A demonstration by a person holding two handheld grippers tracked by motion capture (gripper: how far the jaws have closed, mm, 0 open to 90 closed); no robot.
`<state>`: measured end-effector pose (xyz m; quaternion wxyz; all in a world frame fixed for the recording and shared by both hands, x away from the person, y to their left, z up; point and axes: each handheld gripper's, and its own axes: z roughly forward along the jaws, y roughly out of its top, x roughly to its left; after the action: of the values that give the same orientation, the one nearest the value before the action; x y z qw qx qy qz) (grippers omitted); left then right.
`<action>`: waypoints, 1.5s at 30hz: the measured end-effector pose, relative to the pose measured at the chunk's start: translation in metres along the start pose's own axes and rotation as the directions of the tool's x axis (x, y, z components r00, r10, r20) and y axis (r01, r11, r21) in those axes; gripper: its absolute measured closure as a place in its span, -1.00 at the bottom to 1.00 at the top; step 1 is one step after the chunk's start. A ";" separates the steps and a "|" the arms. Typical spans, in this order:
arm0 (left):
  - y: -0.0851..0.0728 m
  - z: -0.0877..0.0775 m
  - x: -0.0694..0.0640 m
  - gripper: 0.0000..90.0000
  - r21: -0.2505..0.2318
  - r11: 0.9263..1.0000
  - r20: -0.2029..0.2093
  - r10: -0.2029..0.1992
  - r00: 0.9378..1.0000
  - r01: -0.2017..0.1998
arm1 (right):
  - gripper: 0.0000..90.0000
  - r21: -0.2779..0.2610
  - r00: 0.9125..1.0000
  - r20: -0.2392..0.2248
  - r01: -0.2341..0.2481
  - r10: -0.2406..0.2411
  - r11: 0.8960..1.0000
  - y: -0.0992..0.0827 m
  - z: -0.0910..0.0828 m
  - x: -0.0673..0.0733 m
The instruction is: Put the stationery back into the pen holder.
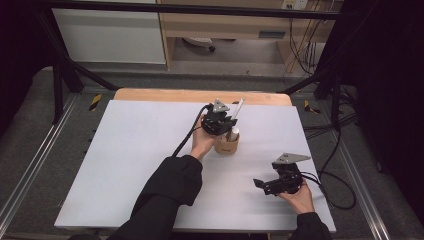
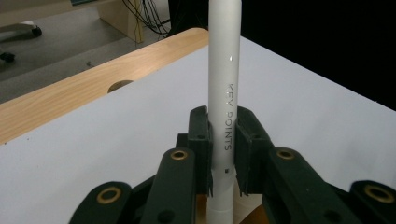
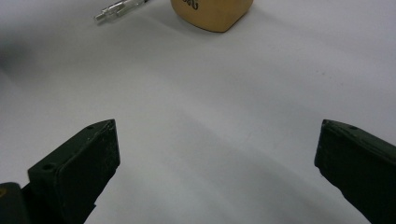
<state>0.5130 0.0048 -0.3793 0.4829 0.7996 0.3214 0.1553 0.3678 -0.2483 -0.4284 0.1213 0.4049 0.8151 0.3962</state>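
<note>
Worktop (image 1: 130, 165): white sheet over a wooden top, wood strip exposed along the 12 o'clock edge. Wide bare surface from 7 to 11 o'clock; a narrower bare band at 3 o'clock, out to the right edge.

Wooden pen cup (image 1: 227, 144) sits just right of centre, well clear of every edge. In the right gripper view it shows at 12 o'clock (image 3: 212, 14), with a clear pen (image 3: 122, 8) lying flat on the sheet at about 11 o'clock.

Left hand-held gripper (image 1: 220, 122) is directly over the cup, clenched on a white pen (image 1: 239, 108). The pen is upright with a slight tilt; its upper end points to 1 o'clock in the high view, its lower end runs toward the cup. In the left gripper view the pads clamp the barrel (image 2: 224, 70) on both sides, "KEY POINTS" printed along it.

Right hand-held gripper (image 1: 260, 184) is at 4 o'clock from the cup, well apart, near the front right corner. Jaws are released, wide apart, only bare sheet between them.
</note>
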 end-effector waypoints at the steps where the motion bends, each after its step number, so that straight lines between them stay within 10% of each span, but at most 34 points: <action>1: -0.002 0.000 0.002 0.73 0.005 1.000 0.001 -0.004 1.000 0.004 | -0.98 0.001 1.000 -0.001 0.000 0.000 1.000 0.000 0.000 0.000; 12: -0.017 0.002 0.005 0.73 0.029 0.999 0.035 -0.031 0.999 0.030 | -0.98 0.008 1.000 -0.002 0.001 -0.001 1.000 0.000 0.001 0.000; 23: -0.019 0.002 -0.001 0.67 0.090 0.996 0.019 0.027 0.999 -0.029 | -0.98 0.011 1.000 -0.001 0.002 -0.002 1.000 0.000 0.001 0.001; 45: -0.012 -0.070 0.003 -0.67 0.121 0.991 -0.036 0.059 0.998 -0.054 | -0.98 0.015 1.000 0.000 0.004 -0.004 1.000 0.000 0.002 0.001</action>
<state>0.4721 0.0582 -0.3560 0.4231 0.8327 0.3167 0.1649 0.3683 -0.2467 -0.4295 0.1192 0.4043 0.8189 0.3896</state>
